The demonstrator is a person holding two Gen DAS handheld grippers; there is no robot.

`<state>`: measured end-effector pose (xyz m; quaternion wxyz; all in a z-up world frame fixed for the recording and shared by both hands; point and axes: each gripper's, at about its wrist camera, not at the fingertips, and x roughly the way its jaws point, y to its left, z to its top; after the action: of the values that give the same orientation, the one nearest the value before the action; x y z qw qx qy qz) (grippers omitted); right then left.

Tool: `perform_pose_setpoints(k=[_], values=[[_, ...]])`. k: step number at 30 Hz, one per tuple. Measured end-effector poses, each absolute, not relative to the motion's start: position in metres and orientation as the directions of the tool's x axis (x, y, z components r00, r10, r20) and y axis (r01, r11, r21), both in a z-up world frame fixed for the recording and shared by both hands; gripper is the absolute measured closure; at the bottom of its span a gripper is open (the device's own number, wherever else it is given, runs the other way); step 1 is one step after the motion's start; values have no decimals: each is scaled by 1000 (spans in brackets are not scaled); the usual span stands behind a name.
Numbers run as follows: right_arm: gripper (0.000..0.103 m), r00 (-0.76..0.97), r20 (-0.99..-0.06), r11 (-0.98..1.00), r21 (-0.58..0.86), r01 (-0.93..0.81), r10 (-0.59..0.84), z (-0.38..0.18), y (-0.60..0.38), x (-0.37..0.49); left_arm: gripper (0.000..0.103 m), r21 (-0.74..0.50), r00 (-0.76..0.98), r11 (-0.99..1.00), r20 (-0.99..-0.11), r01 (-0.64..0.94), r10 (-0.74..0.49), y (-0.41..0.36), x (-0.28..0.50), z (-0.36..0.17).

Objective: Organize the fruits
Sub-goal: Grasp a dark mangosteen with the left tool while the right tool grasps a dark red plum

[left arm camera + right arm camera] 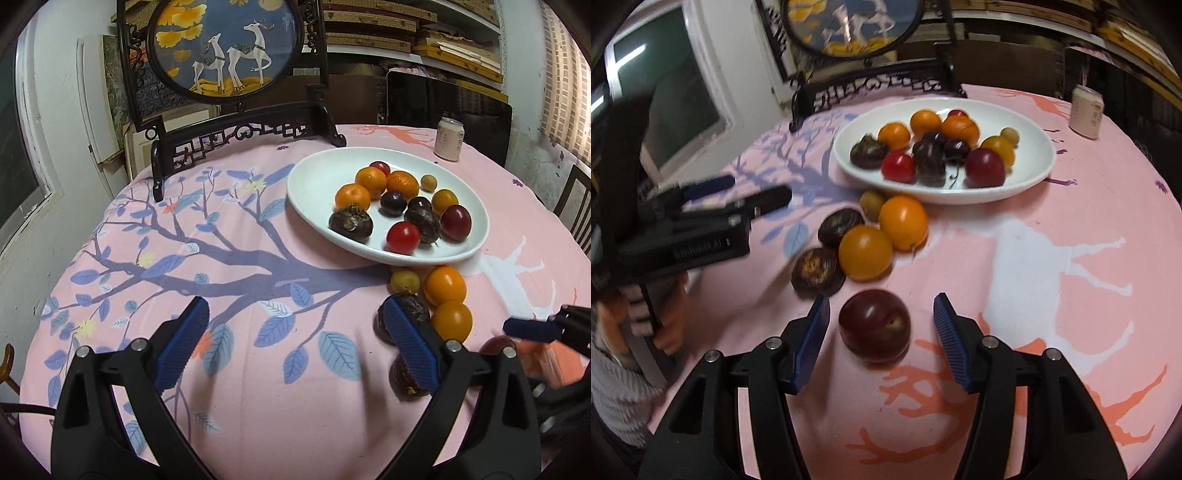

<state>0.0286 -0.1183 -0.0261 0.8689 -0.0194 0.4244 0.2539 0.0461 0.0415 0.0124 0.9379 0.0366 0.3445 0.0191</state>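
A white oval plate (pixel 317 192) (pixel 1034 162) holds several oranges, red and dark plums and dark water chestnuts. In front of it on the pink cloth lie two oranges (pixel 445 285) (pixel 903 221), a small yellow-green fruit (pixel 405 280) (pixel 870 203), two dark chestnuts (pixel 817 271) and a dark red plum (pixel 874 325). My right gripper (pixel 881 321) is open with the plum between its fingers, apart from both pads. My left gripper (pixel 295 332) is open and empty over bare cloth; its right finger (pixel 410 347) partly hides the chestnuts (pixel 417 312).
A dark wooden stand with a round deer picture (pixel 225 44) rises at the table's far edge. A pale drink can (pixel 448 139) (pixel 1087 116) stands at the back right. A chair (pixel 576 206) is beside the right edge of the round table.
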Motion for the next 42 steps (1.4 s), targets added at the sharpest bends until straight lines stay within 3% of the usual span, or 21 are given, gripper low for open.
perform_pose_setpoints(k=[3,10,20,21,24,34,36,38,42], values=[[44,502,-777,883,145,-446,381,-33,-117,32,6,90,766,996,-641,3,56,38,45,13],[43,549,-720,900,271,-340,424,-21,-157,41,6,105,773,994,-634,44,33,30,40,13],[42,555,-758,927,176,-332,343,-32,-148,42,6,133,768,977,-639,167,-44,9,21,7],[44,557,-756,928,178,-328,342,-32,-149,43,6,141,764,973,-643,181,-49,6,21,6],[64,565,-749,927,181,-329,346,-30,-151,43,6,160,749,962,-660,220,-61,-2,21,0],[64,582,-738,932,185,-312,341,-26,-155,43,7,157,683,932,-721,325,-117,-21,27,-16],[64,580,-740,933,187,-307,339,-27,-155,44,14,132,665,936,-736,325,-127,-19,31,-18],[65,579,-742,934,188,-305,338,-27,-156,44,32,116,651,940,-748,321,-130,-17,34,-20],[65,574,-746,934,188,-304,338,-28,-155,45,41,82,618,940,-772,331,-151,-15,40,-25]])
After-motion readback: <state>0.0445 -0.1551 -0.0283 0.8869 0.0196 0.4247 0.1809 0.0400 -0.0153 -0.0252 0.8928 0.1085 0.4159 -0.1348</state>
